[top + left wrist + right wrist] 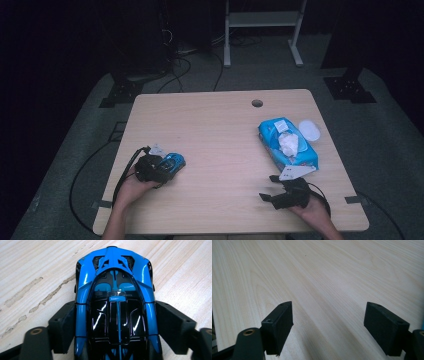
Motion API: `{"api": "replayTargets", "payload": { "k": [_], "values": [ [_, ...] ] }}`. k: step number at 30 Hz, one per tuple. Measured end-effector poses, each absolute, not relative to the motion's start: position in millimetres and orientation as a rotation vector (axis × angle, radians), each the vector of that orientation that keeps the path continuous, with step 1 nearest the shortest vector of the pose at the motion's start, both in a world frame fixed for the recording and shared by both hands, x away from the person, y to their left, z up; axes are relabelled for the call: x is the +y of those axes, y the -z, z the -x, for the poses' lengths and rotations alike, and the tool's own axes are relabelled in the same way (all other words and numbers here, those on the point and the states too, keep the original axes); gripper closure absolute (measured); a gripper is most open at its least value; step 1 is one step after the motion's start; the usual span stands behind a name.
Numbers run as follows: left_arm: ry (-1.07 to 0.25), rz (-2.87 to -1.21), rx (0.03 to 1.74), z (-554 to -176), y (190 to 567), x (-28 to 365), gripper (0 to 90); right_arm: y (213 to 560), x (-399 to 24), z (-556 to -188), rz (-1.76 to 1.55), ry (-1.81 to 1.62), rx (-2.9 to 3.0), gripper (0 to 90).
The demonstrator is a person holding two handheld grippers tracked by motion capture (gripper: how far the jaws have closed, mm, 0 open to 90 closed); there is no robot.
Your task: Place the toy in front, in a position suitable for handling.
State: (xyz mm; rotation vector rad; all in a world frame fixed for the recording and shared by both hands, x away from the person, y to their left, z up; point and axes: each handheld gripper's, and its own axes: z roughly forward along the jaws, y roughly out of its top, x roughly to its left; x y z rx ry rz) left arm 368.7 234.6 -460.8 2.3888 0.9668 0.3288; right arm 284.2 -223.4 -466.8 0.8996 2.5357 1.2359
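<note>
The left gripper is clamped on the blue toy car at the table's near-left; the grasp looks complete, so lifting comes next. The right gripper rests released, empty, near the wipes pack.

the toy car is glossy bright blue with a black roof and engine cover, a thin blue stripe running down the middle of the black. the tabletop is pale wood with fine straight grain, marked by a few dull brownish smears beside the car. the left tongs are matt black, as are the right tongs. the wet wipes pack is blue with a white tissue at its top, and the round lid next to it is white.
</note>
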Motion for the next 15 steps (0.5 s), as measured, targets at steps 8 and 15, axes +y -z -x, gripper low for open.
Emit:
{"api": "replayTargets", "payload": {
  "k": [8,15],
  "values": [
    [-0.35,-2.412,0.982,-367.2,458.4,231.2,25.7,465.9,-223.7,-283.8,-0.894,-1.234,2.536,22.3],
    [-0.354,-2.419,0.981,-366.4,457.8,231.4,25.8,465.3,-224.8,-283.6,-0.895,-1.238,2.53,22.3]
  ]
}}
